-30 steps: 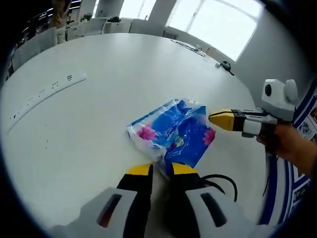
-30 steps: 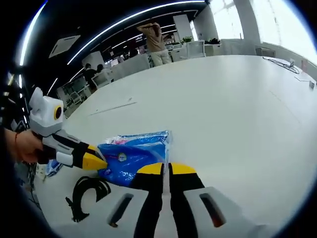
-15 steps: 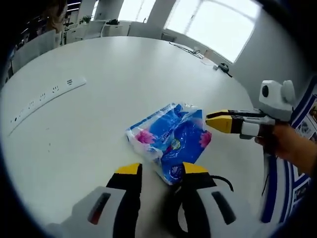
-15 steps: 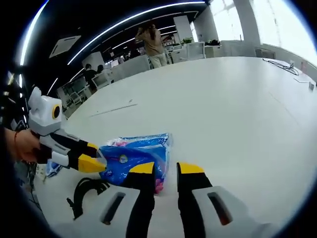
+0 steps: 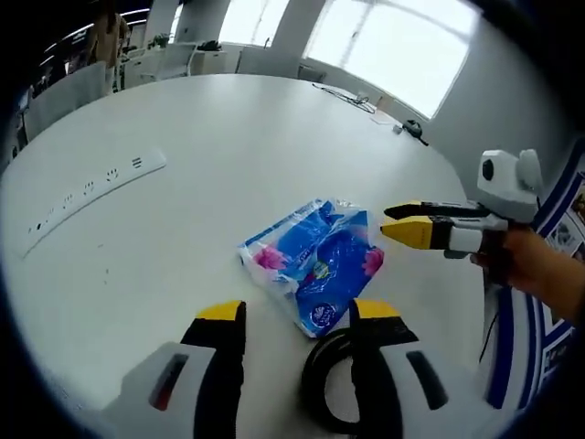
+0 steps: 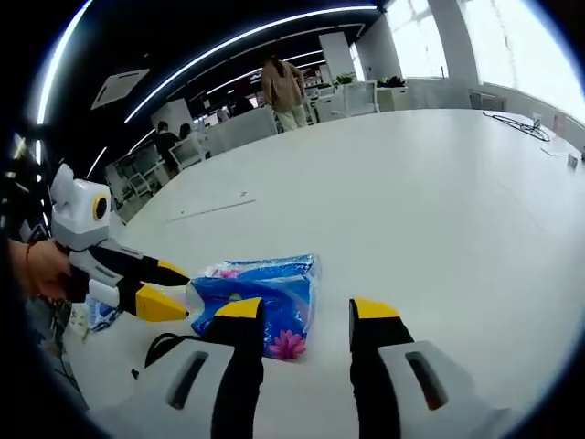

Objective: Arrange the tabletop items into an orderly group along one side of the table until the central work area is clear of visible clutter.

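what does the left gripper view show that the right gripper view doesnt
Left gripper view: a long white power strip on the round white table, bright windows behind, and the open right gripper coming in from the right.

Right gripper view: people standing by desks under ceiling light strips, and the open left gripper coming in from the left.

Both: the blue plastic tissue pack with pink flowers and a black cable.

Right gripper (image 6: pixel 306 315) spread wide, blue tissue pack (image 6: pixel 259 299) lying just beyond.
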`<state>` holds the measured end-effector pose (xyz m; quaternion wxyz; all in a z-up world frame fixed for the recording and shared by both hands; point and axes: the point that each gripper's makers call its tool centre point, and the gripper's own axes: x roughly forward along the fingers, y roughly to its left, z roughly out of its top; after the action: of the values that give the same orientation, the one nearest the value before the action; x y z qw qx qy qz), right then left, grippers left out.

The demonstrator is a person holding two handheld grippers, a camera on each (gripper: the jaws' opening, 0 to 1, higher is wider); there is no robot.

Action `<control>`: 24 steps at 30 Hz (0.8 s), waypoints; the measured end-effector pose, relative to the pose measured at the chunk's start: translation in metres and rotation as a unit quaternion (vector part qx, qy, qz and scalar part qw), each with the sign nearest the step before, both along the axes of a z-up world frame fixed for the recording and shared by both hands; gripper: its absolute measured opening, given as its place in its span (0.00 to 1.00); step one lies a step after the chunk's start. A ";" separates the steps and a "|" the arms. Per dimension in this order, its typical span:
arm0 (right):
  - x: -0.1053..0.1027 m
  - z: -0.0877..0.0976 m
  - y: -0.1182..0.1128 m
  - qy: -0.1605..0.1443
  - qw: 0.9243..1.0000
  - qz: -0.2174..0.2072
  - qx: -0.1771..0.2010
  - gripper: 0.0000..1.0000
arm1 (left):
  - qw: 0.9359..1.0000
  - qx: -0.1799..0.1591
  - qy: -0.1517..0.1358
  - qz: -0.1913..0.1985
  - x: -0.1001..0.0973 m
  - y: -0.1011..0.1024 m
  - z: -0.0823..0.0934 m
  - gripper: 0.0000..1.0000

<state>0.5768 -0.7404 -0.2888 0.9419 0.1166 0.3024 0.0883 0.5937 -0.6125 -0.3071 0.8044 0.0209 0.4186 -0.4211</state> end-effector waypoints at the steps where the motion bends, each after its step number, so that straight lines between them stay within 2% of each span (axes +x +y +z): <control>1: 0.000 0.001 0.000 -0.001 1.000 0.000 0.001 0.40 | 1.000 0.000 -0.001 0.002 0.001 0.001 0.001 0.51; 16: 0.001 0.020 0.019 -0.013 1.000 0.019 0.005 0.53 | 0.997 -0.013 -0.018 0.070 0.010 0.037 0.028 0.85; 24: 0.003 0.031 0.031 -0.021 0.999 0.033 0.005 0.56 | 0.994 -0.026 -0.025 0.102 0.011 0.059 0.045 0.94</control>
<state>0.5794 -0.7094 -0.2573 0.9439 0.1097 0.2861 0.1230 0.6044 -0.5535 -0.2623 0.8533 -0.0323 0.3876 -0.3472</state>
